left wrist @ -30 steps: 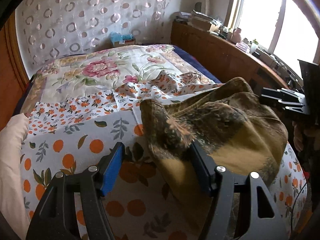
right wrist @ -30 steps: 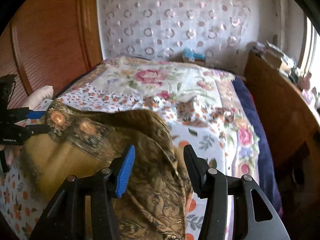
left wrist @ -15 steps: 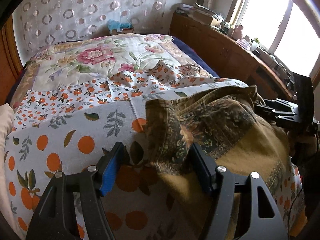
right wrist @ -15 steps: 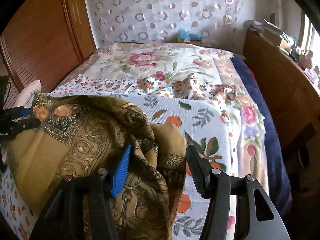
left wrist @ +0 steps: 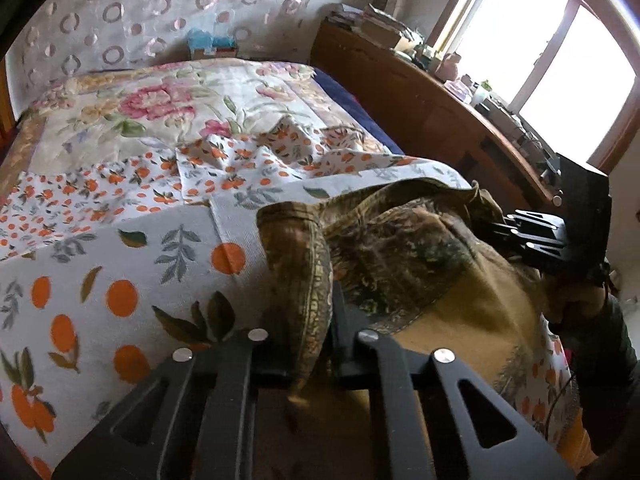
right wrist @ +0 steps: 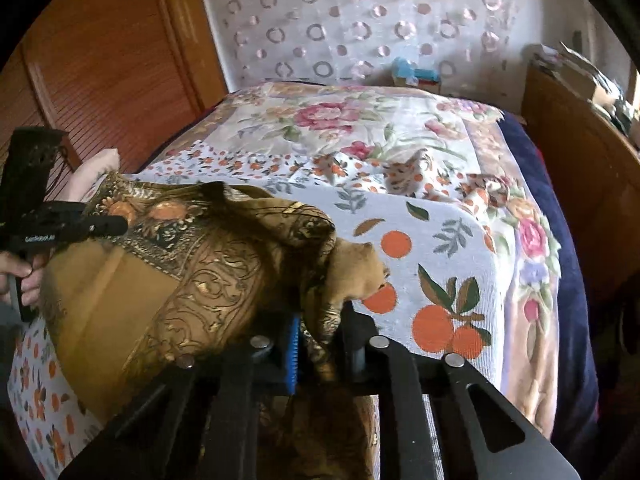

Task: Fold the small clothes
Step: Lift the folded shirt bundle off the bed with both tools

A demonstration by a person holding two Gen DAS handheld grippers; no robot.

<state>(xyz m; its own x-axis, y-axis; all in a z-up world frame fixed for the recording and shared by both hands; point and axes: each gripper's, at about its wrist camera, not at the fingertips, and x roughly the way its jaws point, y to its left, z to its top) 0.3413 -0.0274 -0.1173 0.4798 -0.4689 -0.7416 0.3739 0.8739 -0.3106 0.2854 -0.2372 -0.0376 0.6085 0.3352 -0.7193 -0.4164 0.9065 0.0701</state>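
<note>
A brown and gold patterned garment [left wrist: 420, 248] lies bunched on the orange-print bed cover [left wrist: 120, 272] near the bed's front edge. My left gripper [left wrist: 316, 320] is closing, and its pads pinch a rolled, patterned edge at the garment's left side. My right gripper [right wrist: 320, 328] is closing too, pinching a fold of the same garment [right wrist: 200, 280] at its right side. Each gripper shows in the other's view: the right gripper [left wrist: 532, 236] at the cloth's far right, the left gripper [right wrist: 92, 226] at its far left, held by a hand [right wrist: 20, 276].
A floral quilt [left wrist: 160, 112] covers the far half of the bed. A wooden sideboard [left wrist: 420, 100] loaded with clutter runs under the window on the right. A wooden slatted door [right wrist: 100, 60] and a pale pillow [right wrist: 96, 168] are on the left. A blue box [left wrist: 212, 44] sits at the headboard.
Both grippers went from wide open around the garment's edges to pinched on the cloth. Both views dipped closer to the bed, and the garment now looks more gathered between the grippers.
</note>
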